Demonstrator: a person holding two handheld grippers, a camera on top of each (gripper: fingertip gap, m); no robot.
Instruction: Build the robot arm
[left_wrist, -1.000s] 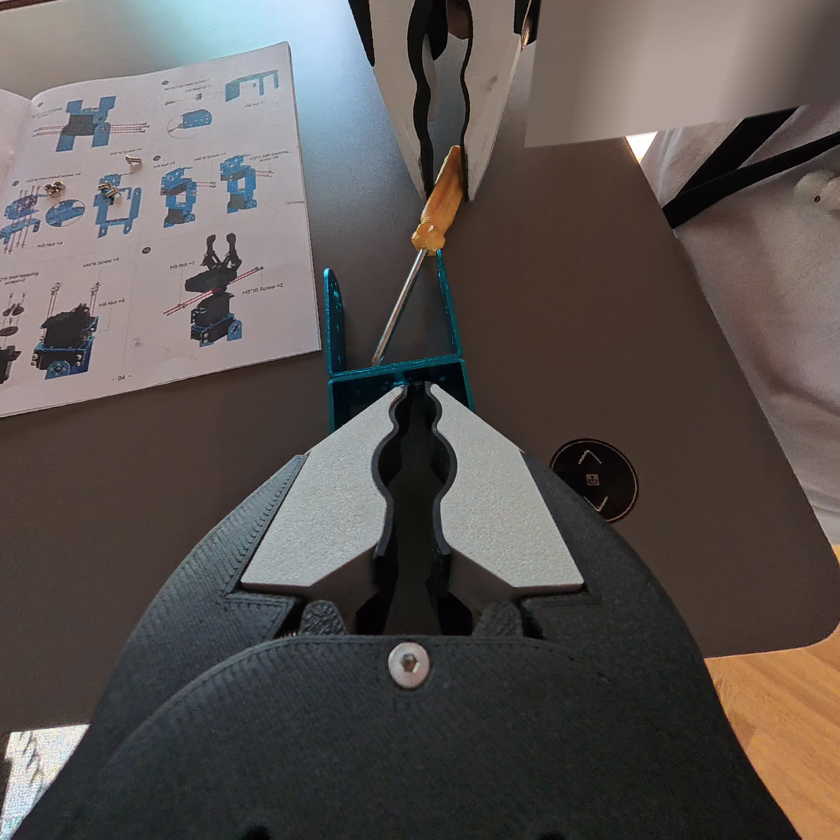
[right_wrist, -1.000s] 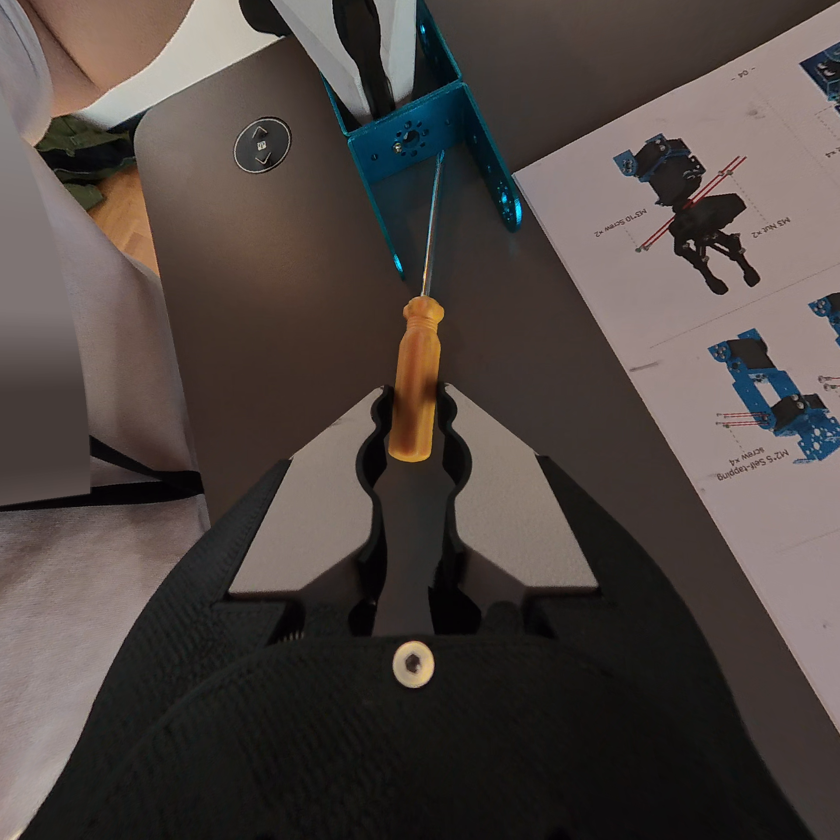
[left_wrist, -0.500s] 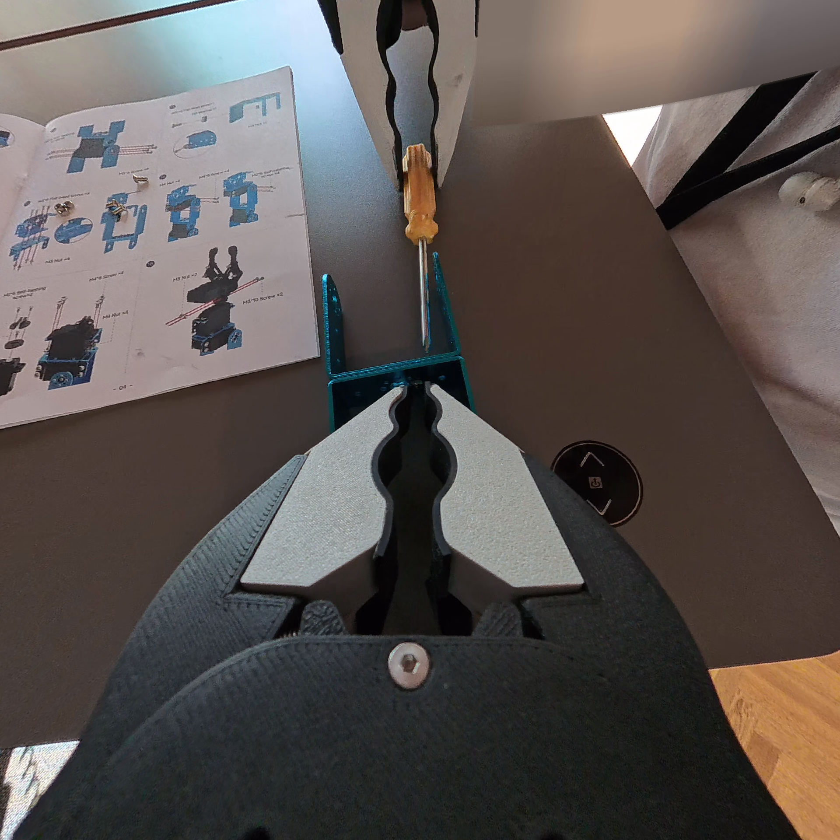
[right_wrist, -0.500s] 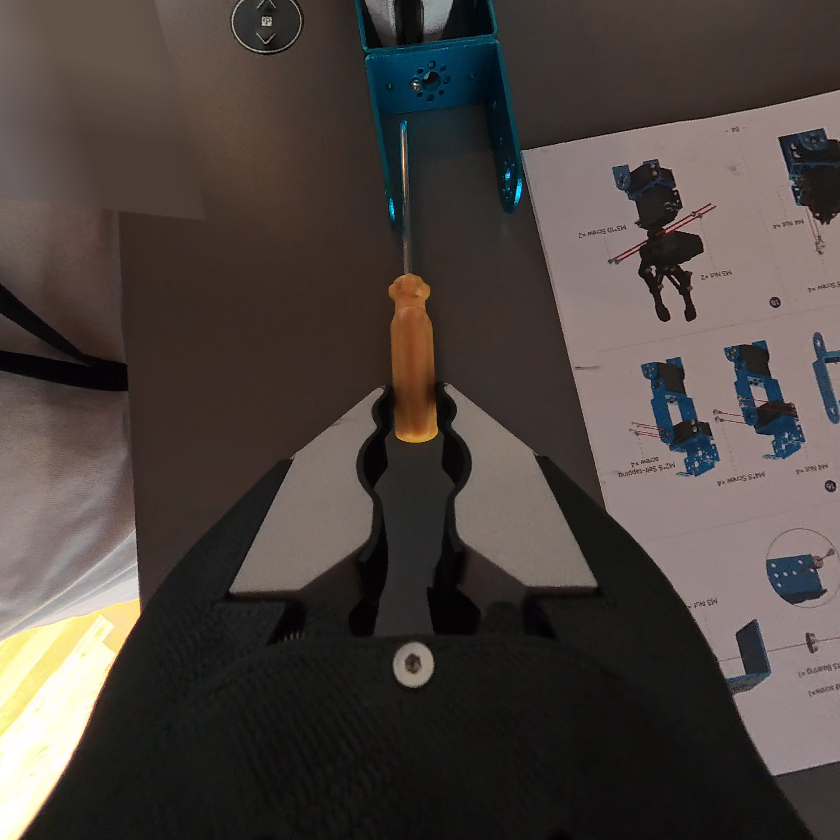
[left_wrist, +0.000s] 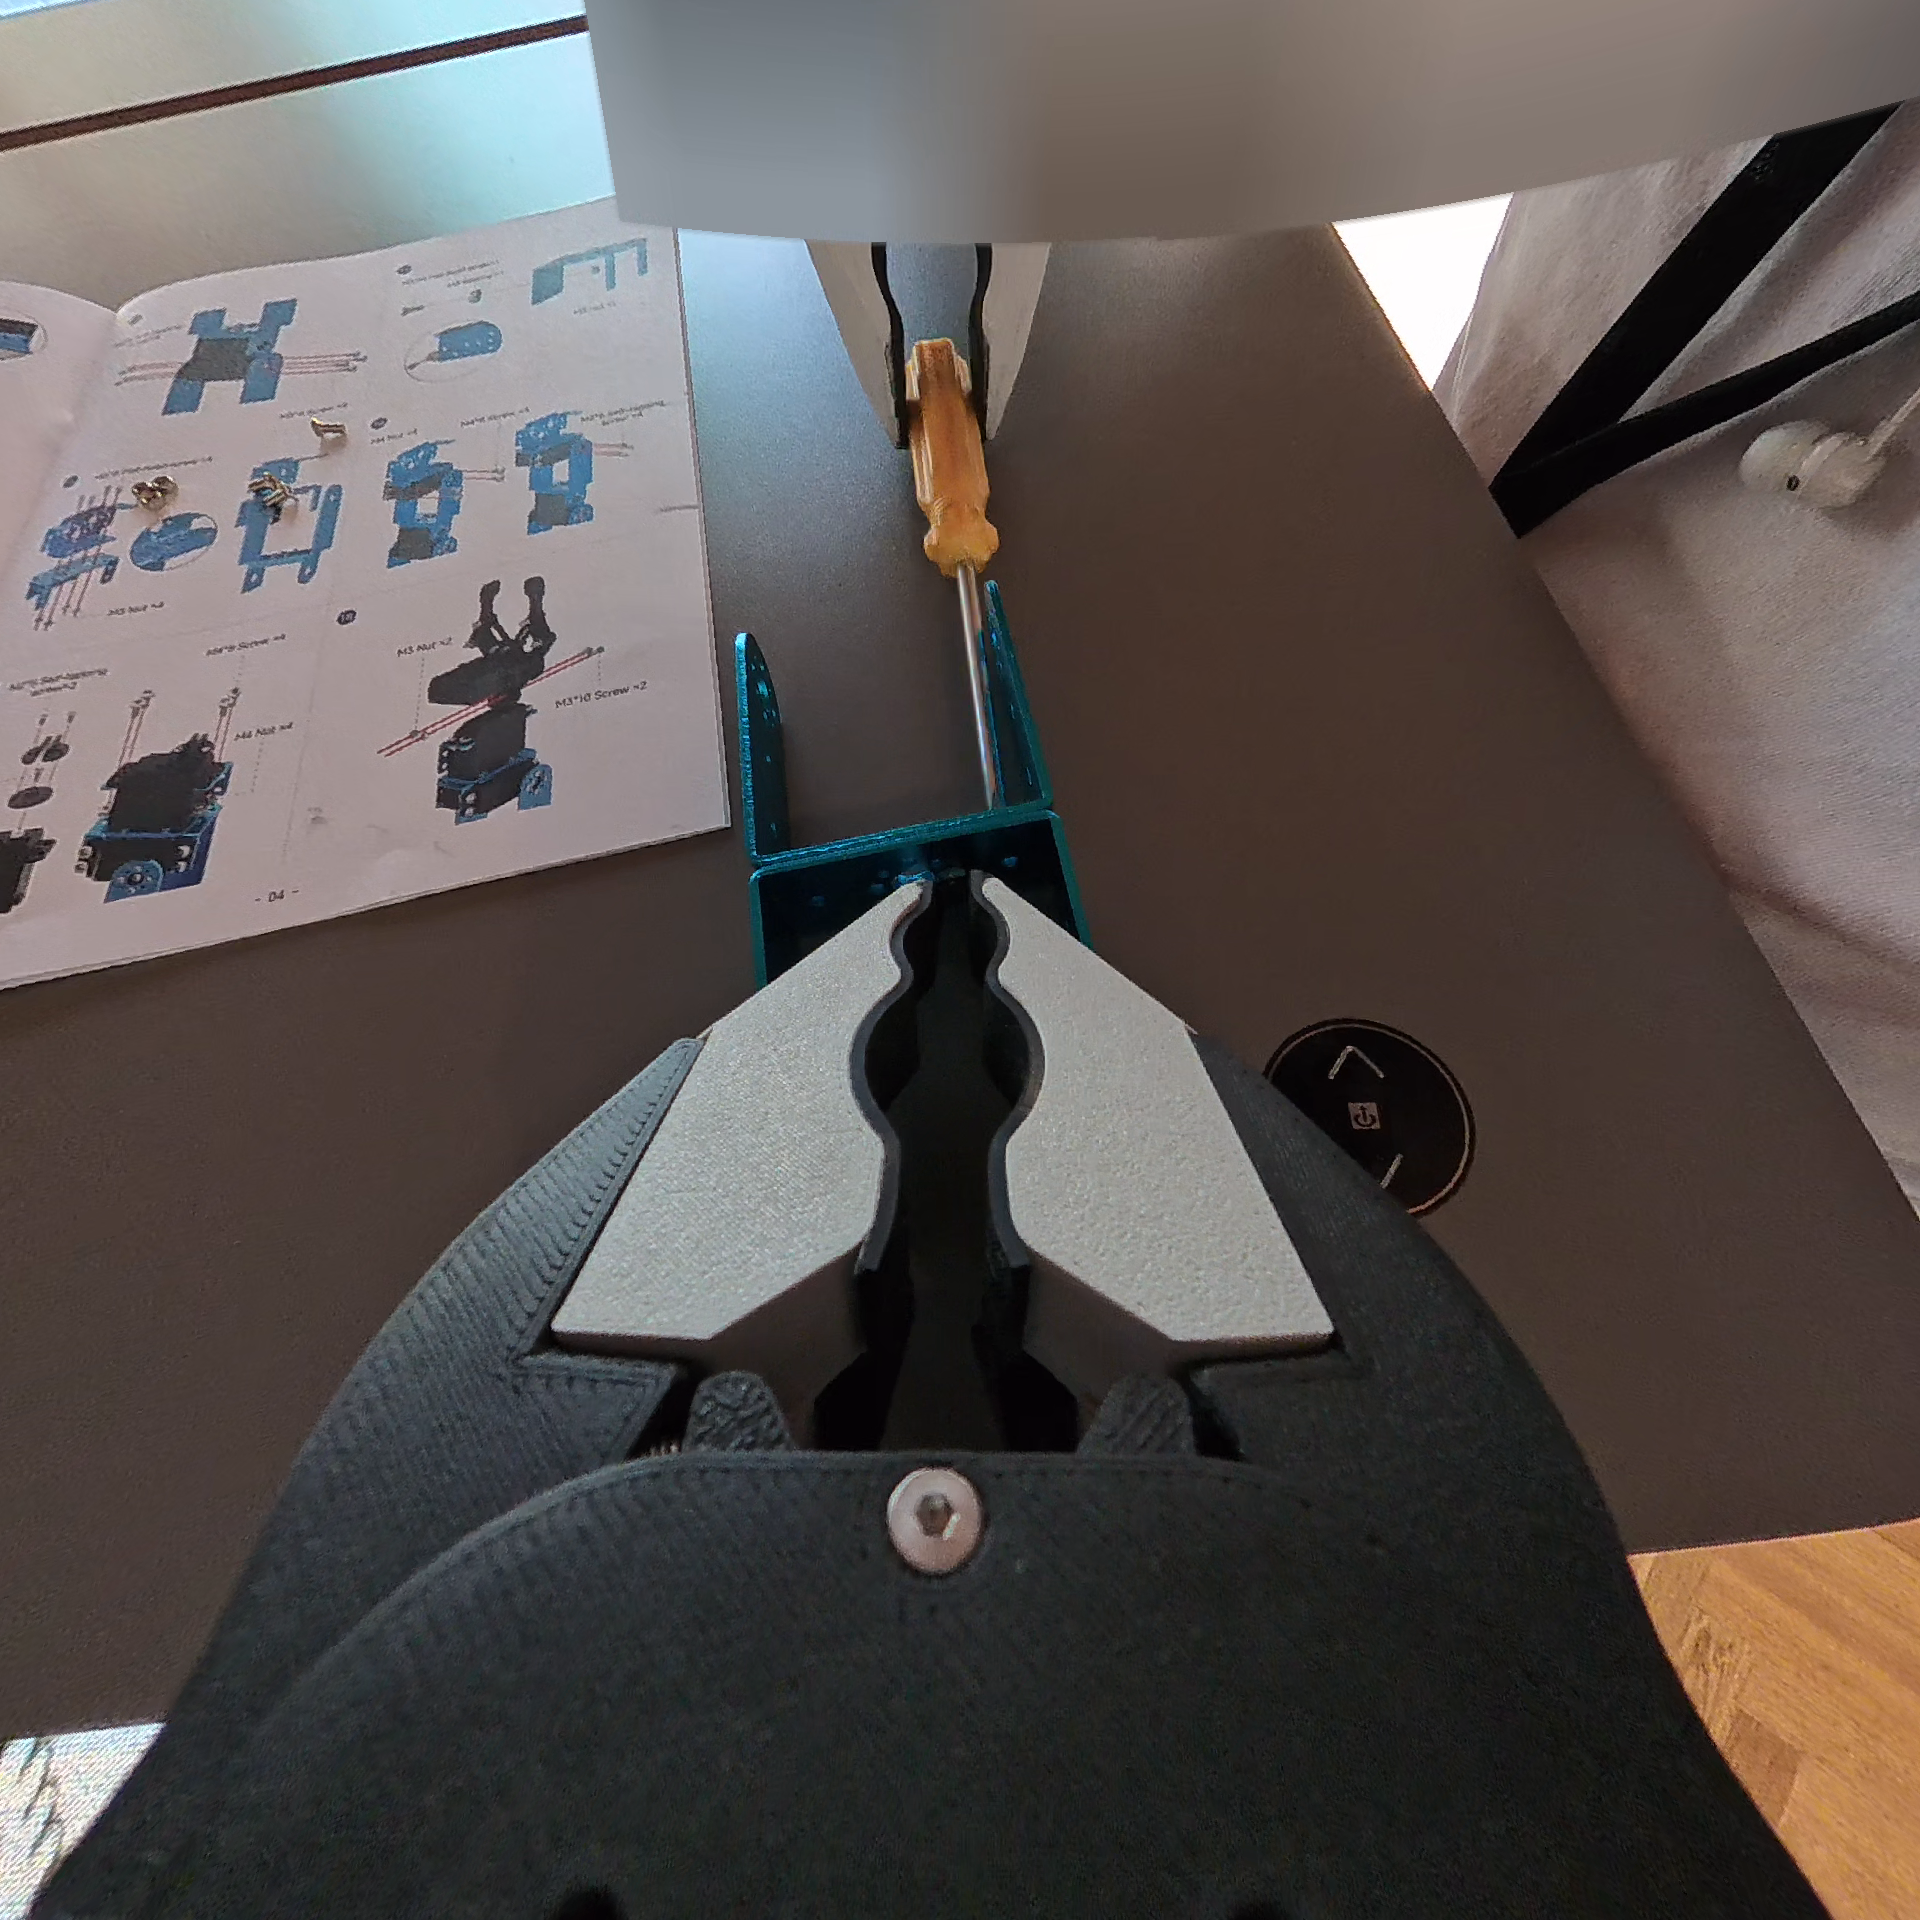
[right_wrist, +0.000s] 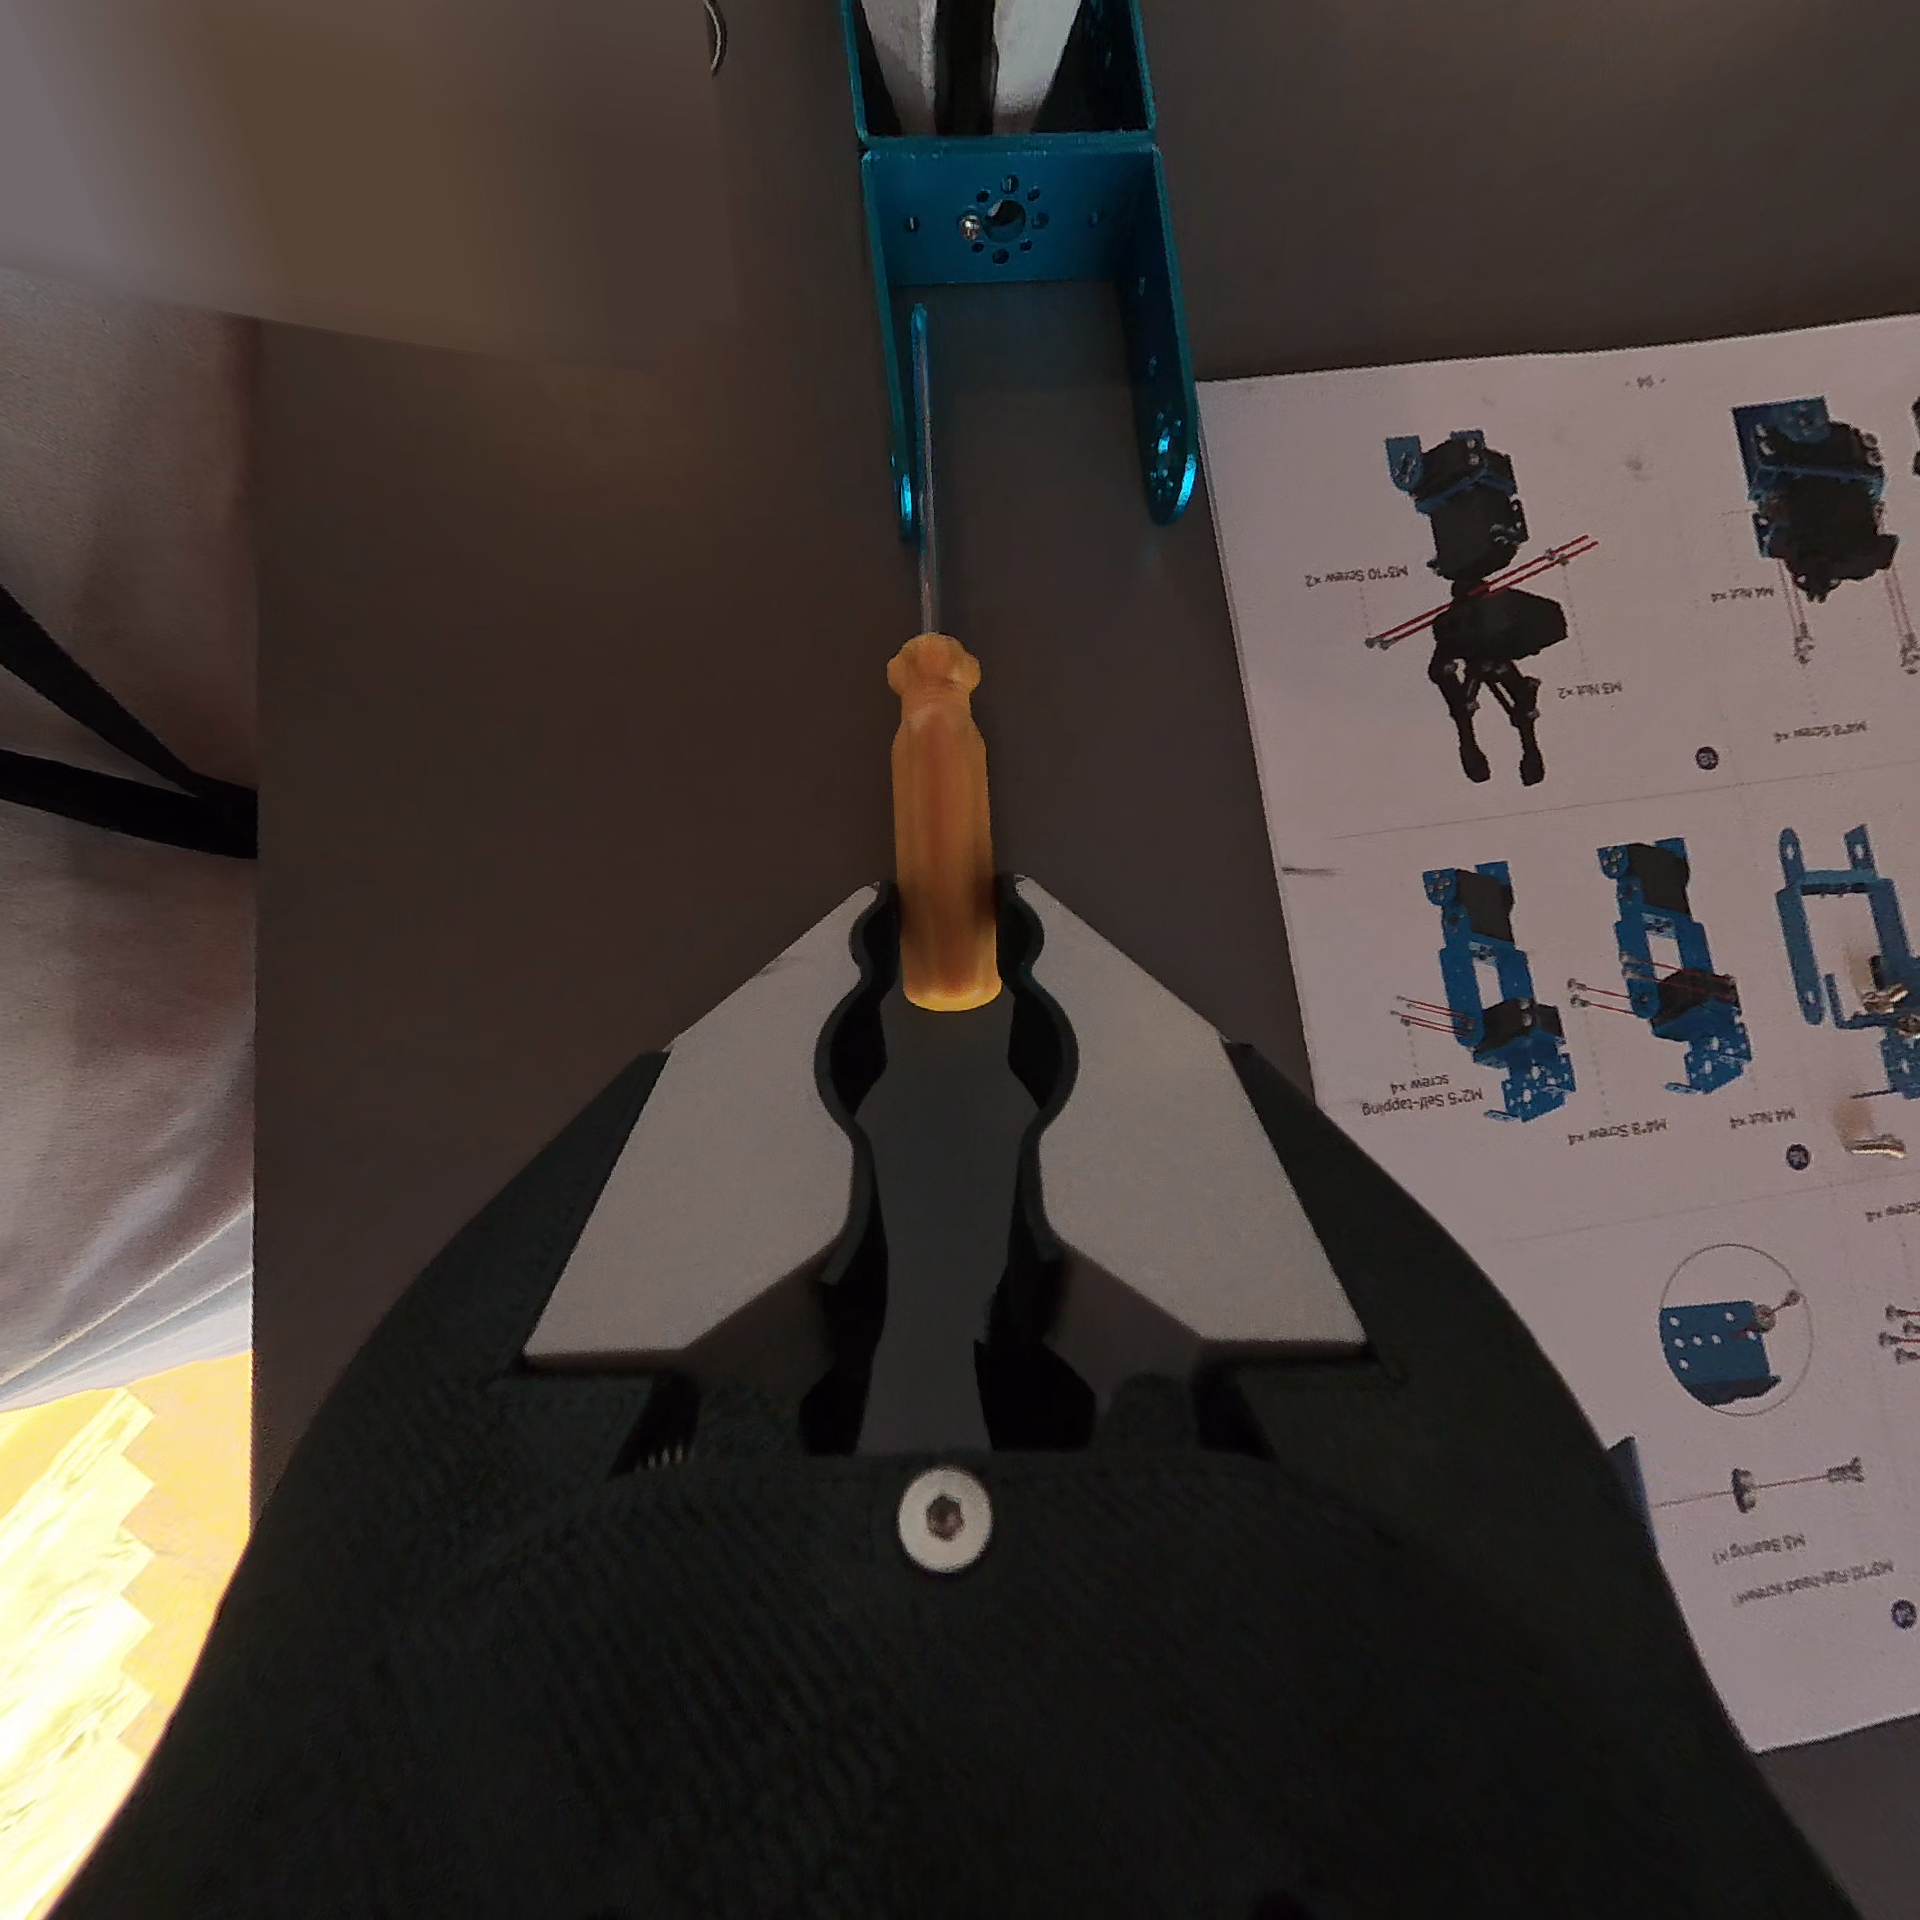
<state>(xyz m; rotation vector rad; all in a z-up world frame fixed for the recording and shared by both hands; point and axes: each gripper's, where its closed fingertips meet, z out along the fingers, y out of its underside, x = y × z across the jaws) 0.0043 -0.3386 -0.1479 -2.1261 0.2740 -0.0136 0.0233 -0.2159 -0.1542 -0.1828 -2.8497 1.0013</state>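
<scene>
Right gripper (right_wrist: 943, 894): squeezes the orange plastic-handled screwdriver (right_wrist: 940, 831).
Left gripper (left_wrist: 948, 894): pinches the blue U-shaped metal bracket (left_wrist: 909, 868).
Screwdriver tip: inside the bracket, beside one side wall.

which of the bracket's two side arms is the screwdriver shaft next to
In the right wrist view, the screwdriver shaft runs beside the blue bracket's left-hand arm; the arm nearer the booklet stands apart.

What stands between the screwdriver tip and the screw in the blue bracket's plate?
Nothing visible. The screwdriver tip lies inside the blue bracket, close along one arm, short of the screw.
</scene>
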